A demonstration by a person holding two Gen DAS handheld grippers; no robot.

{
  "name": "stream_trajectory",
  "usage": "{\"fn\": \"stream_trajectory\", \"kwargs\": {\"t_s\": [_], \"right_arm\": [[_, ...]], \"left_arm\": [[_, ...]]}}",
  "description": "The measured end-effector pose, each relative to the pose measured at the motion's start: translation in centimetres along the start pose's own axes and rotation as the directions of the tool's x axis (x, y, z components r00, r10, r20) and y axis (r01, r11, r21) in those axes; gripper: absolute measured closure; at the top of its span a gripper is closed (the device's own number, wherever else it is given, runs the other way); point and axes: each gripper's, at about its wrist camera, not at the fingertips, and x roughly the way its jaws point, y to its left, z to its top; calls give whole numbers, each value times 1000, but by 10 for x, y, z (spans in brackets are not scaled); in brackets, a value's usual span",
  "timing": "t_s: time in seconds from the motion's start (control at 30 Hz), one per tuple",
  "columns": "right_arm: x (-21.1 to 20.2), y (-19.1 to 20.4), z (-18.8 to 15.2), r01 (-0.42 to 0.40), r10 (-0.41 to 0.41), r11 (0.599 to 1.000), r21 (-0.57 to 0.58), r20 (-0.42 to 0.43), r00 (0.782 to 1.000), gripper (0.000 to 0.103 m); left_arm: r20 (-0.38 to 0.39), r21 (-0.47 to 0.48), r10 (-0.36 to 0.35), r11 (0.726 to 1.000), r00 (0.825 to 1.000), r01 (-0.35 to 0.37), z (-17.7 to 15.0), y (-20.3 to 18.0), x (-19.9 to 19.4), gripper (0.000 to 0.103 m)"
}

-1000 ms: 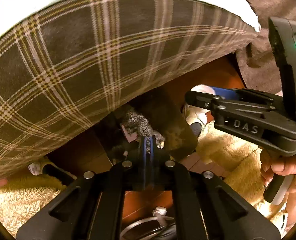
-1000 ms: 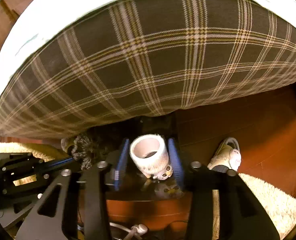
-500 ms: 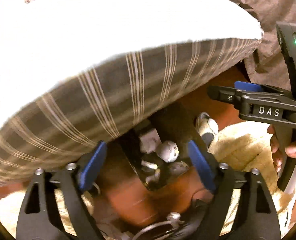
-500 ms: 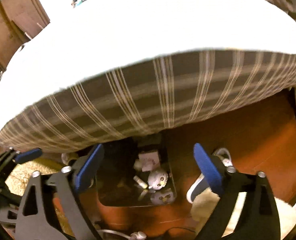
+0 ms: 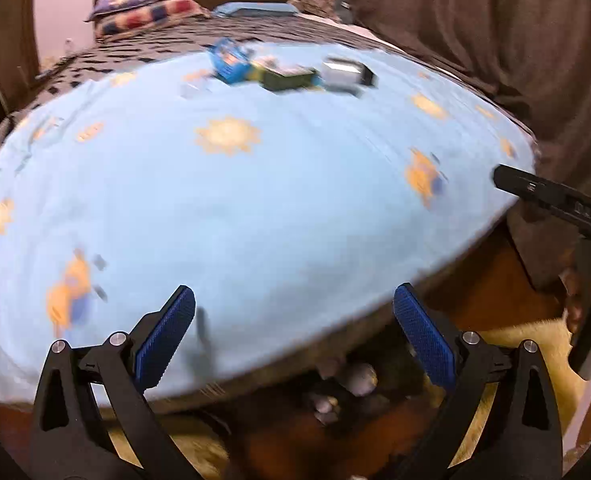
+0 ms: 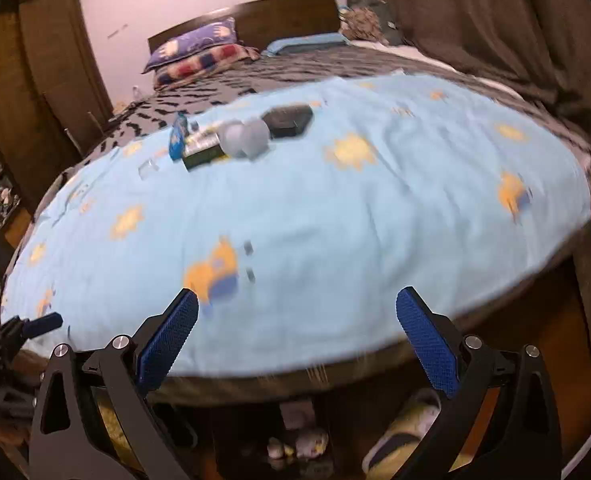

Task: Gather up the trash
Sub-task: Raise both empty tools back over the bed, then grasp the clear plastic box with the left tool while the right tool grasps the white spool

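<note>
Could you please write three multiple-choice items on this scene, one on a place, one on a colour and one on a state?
1. Where does the cluster of small items lie?
A. On the light blue blanket
B. On the pillows
C. On the floor by the slipper

2. What colour are the pads on the gripper fingers?
A. Red
B. Blue
C. Green

3. How does the right gripper stand?
A. Shut on a cup
B. Shut on the blanket
C. Open, holding nothing

Answers:
1. A: the boxes and wrappers sit on the light blue blanket, toward the far end of the bed.
2. B: both pads are ribbed blue.
3. C: its jaws are spread wide, with only the blanket behind them.
</note>
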Motion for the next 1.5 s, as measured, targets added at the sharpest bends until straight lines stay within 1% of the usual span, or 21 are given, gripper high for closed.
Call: {"fn": "stream_trajectory", "kwargs": {"t_s": [0.2,0.37,0.57,0.63,0.73,0.93,1.07,1.23,1.27,1.3,1.33,1.37,1.43,1.5], "right_arm": [[30,27,46,-18,19,998,-65,13,1000,3],[62,38,79,-28,29,998,-50,16,999,3],[99,49,105,-39,39,999,-34,13,999,3],[109,53,110,-32,32,999,-42,3,999,3],[124,56,115,-27,26,998,-51,-13,1000,3],[145,61,127,-27,27,999,-42,-21,999,3],[159,64,134,-12,11,999,-47,-21,1000,3],[172,64,137,-20,19,999,-40,-35,999,5],[173,63,137,-25,24,999,-36,-36,999,6],[174,62,138,-31,30,999,-34,-37,999,14],[175,62,138,-40,39,999,-30,-40,998,21],[176,61,138,-43,42,999,-27,-44,998,24],[177,61,138,-46,45,999,-28,-51,998,37],[177,63,137,-43,41,999,-34,-49,998,37]], "left_arm": [[29,-23,54,998,998,-53,44,30,13,9],[36,-36,72,997,997,-71,85,57,35,10],[45,-48,88,995,995,-86,128,82,63,13],[41,-47,96,994,994,-94,138,89,74,15],[26,-42,97,994,995,-96,154,96,94,22],[13,-49,106,993,994,-105,180,110,128,29],[-5,-41,102,994,995,-102,191,115,148,34],[-21,-33,84,996,996,-84,200,118,165,41],[-19,-32,83,996,996,-83,202,118,166,46],[-19,-31,81,996,997,-81,203,119,167,49],[-18,-29,75,997,997,-76,204,119,168,56],[-19,-27,74,997,997,-75,205,119,169,63],[-17,-19,74,997,997,-75,206,118,168,64],[-15,-6,76,997,997,-77,204,116,166,64]]}}
